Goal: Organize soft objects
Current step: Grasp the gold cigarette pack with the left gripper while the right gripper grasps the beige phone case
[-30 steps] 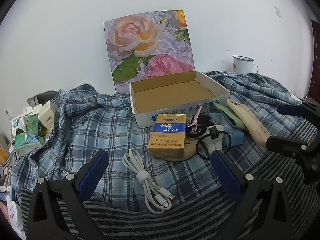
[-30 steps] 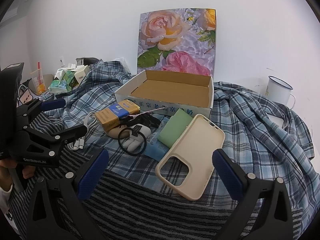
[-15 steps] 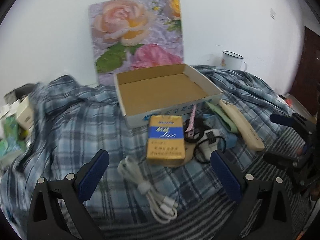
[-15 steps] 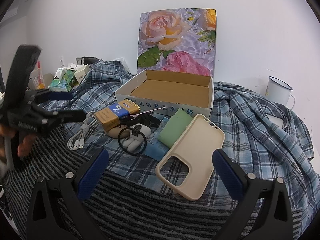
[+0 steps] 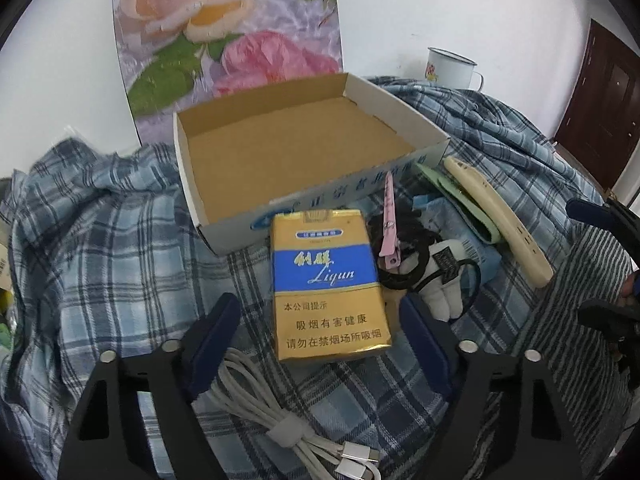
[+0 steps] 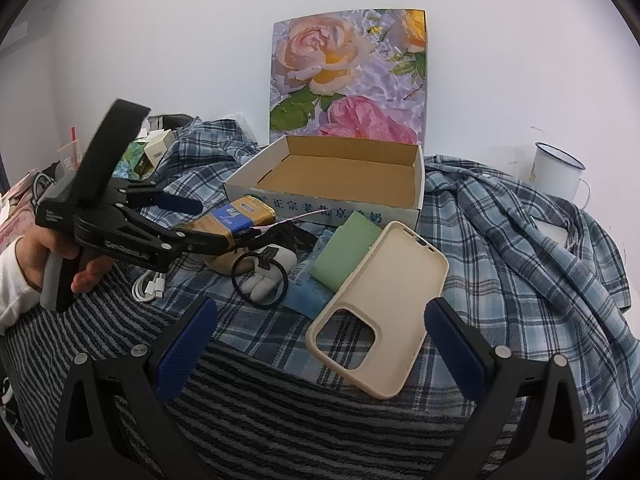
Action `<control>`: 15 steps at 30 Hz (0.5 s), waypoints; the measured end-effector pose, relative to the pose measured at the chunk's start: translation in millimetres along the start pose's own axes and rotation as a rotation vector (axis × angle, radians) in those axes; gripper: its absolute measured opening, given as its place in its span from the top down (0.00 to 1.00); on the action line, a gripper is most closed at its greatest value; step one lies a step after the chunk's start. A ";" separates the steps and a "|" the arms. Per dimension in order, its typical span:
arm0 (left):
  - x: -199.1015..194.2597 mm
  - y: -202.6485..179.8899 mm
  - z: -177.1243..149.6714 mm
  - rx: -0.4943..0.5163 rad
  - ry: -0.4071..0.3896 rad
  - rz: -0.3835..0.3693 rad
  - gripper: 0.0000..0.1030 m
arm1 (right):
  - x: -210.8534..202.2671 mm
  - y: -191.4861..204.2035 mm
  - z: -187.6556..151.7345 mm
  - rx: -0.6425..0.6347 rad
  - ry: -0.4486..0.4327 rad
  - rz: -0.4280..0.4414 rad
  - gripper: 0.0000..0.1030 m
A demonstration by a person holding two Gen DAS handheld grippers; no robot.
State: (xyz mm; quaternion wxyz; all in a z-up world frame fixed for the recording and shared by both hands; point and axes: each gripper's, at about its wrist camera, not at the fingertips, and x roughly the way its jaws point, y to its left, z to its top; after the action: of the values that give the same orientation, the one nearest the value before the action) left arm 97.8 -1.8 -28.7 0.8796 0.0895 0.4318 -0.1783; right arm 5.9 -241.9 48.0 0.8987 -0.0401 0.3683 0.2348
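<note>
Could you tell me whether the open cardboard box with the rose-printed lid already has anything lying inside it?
No, the open cardboard box shows only its bare brown floor, and the gold-and-blue cigarette pack lies outside its front wall.

Left tongs (image 5: 320, 328) closing around the gold-and-blue cigarette pack (image 5: 328, 284), blue pads either side of its lower end, not yet pressing. Pack lies flat on plaid shirt (image 5: 112, 248), top end touching the open cardboard box (image 5: 312, 204). Box empty, floral lid upright behind. White coiled cable (image 5: 280, 412) under left pad. Right of pack: pink hair clip (image 5: 389, 224), black hair tie with white plush (image 5: 436, 284), green case, beige phone case (image 5: 496, 220). Enamel mug (image 5: 452, 68) far back. Right tongs (image 5: 608, 264) at right edge.
</note>
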 end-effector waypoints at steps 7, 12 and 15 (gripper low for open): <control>6.3 3.7 -3.5 -0.017 0.011 -0.013 0.45 | -5.4 -12.3 4.1 0.066 -0.018 0.006 0.00; 3.5 7.1 -6.9 -0.043 -0.005 -0.006 0.46 | 8.6 -40.0 14.6 0.224 0.028 0.006 0.00; -1.4 9.6 -8.3 -0.057 -0.028 -0.006 0.46 | 26.2 -59.6 16.6 0.330 0.073 0.025 0.00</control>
State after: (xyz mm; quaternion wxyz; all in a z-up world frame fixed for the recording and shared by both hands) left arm 94.7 10.0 -32.7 0.8872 0.0605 0.4247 -0.1698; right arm 59.6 -280.4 36.2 0.8760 0.1042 0.4349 0.1806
